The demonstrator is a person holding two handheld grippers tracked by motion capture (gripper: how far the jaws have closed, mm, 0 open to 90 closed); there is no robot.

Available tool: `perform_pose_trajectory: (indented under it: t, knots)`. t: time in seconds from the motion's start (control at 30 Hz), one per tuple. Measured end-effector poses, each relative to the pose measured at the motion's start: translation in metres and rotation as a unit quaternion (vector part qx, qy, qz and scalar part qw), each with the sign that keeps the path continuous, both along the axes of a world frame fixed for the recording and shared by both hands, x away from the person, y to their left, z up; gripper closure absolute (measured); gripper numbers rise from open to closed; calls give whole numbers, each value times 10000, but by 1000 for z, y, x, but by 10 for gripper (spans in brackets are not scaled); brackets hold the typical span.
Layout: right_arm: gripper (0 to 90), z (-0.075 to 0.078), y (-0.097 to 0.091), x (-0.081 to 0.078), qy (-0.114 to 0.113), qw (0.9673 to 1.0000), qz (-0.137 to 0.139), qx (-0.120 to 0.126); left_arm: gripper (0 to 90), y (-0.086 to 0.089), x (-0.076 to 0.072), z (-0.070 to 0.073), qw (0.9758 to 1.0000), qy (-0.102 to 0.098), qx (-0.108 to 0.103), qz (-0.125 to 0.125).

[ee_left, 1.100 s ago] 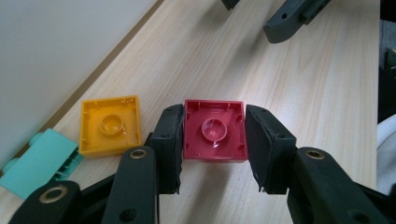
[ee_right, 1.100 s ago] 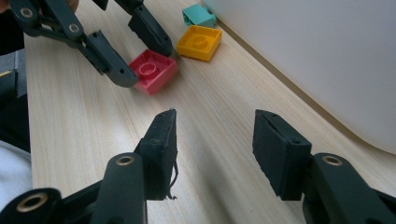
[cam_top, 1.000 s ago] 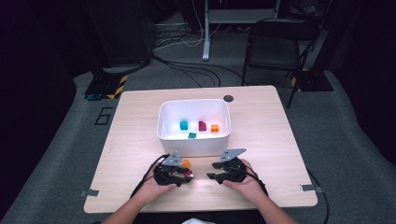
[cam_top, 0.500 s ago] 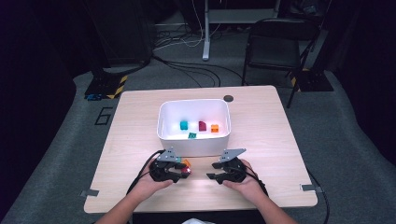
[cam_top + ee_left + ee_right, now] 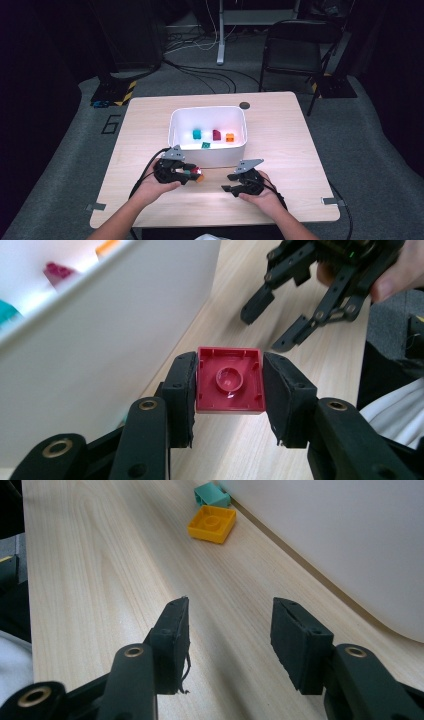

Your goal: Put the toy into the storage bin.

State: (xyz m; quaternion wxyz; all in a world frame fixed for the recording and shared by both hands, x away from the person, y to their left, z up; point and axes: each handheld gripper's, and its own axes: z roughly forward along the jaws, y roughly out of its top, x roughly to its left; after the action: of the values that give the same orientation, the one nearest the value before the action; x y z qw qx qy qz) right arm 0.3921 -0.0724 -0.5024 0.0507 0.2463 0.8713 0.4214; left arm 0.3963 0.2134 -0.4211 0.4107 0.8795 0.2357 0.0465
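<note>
Left tool: I've got it pinching a red brick, one pad on each side face, clear above the counter just in front of the white bin.
Red brick, facing: its hollow underside with one round socket looks straight back at me in the left gripper view; it's square, so I can't call a long axis.
Right tool: spread apart, nothing between the pads, low over bare counter near the bin wall.
High view, left tool: I see the red piece at its tips, with a bit of orange just beside it.
High view, right tool: held in the person's right hand, near the front edge, a little apart from the left one.
Left gripper view extra: the other tool farther off, its fingers apart; tops of bricks over the bin rim.
Right gripper view extra: a yellow brick lying underside up and a teal brick right by it, both close against the bin wall.
Count, in the bin: four bricks in the high view – a teal one, a dark red one, an orange one, a green one.
Count, outside the bin: three – one held, two on the counter.
Count, tools: two.
</note>
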Motion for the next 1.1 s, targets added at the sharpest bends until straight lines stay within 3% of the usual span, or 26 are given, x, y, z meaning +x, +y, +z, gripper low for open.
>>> perform_pose_trajectory:
  t: [0.37, 0.77, 1.1]
  knots:
    - [493, 0, 0, 0, 17, 10000, -23, 1, 583, -6, 9, 40, 9998, -147, -106, -124]
    - [493, 0, -1, 1, 26, 10000, -19, 2, 583, -20, 23, 55, 9995, -235, -144, -172]
    - [493, 0, 0, 0, 13, 10000, -13, -5, 583, -30, 44, 66, 9994, -278, -149, -151]
